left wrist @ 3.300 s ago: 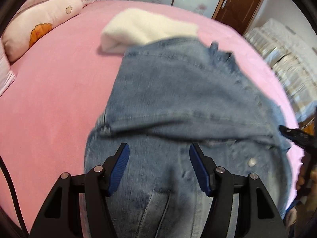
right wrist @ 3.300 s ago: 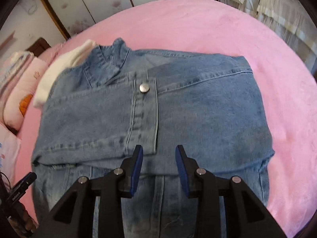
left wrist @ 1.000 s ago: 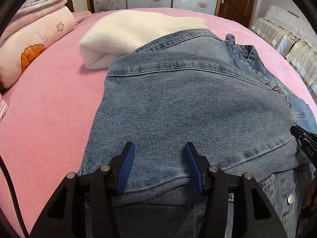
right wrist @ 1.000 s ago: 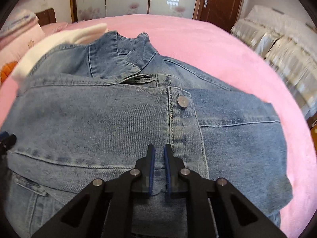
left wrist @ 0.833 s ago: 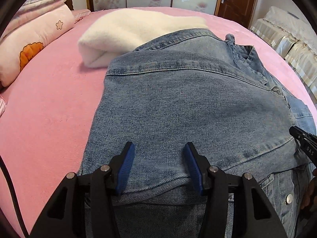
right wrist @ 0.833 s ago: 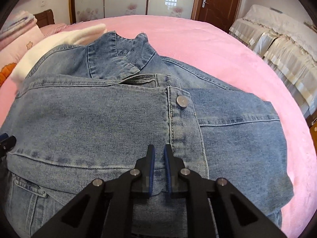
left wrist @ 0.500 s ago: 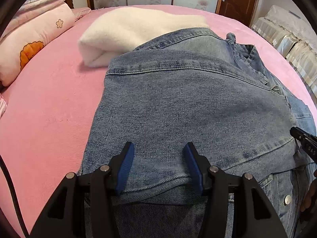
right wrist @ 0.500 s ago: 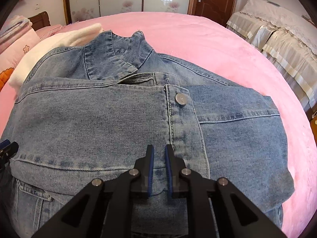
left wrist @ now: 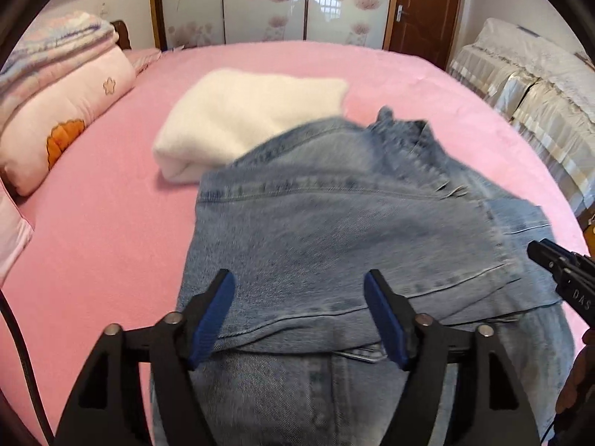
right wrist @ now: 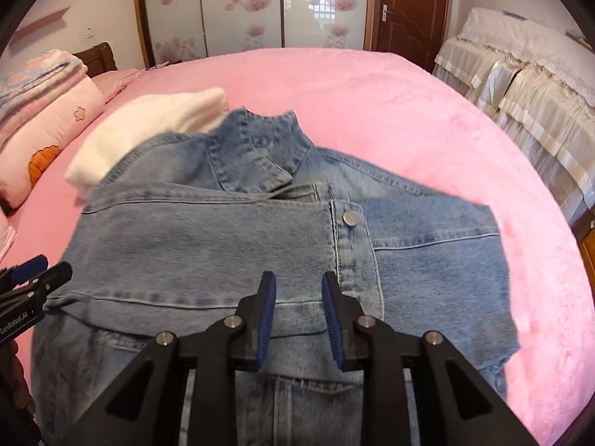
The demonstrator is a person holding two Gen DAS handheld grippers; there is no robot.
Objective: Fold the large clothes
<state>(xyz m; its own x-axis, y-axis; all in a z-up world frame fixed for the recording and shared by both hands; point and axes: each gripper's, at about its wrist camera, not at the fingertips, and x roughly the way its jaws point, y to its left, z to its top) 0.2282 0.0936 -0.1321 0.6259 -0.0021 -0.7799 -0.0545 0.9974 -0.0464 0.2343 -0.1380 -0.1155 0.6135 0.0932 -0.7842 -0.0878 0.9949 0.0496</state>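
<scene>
A blue denim jacket [left wrist: 334,230] lies folded on the pink bed, sleeves laid across its front, collar [right wrist: 256,145] at the far end. It also shows in the right wrist view [right wrist: 208,252], with a metal button [right wrist: 349,217] on the cuff. My left gripper [left wrist: 299,304] is open and empty above the near fold edge. My right gripper [right wrist: 297,304] is open and empty above the folded sleeve. Each gripper shows at the edge of the other's view, the right one in the left wrist view [left wrist: 557,271] and the left one in the right wrist view [right wrist: 33,278].
A folded white fleece garment [left wrist: 245,115] lies just beyond the jacket's left shoulder. Pink pillows [left wrist: 55,126] are stacked at the far left. A second bed with cream covers [right wrist: 520,85] stands to the right. The pink bedspread [left wrist: 93,245] surrounds the jacket.
My right gripper has opened and let go of the denim sleeve. Both grippers have pulled back and up from the jacket. The left jaws have spread wider.
</scene>
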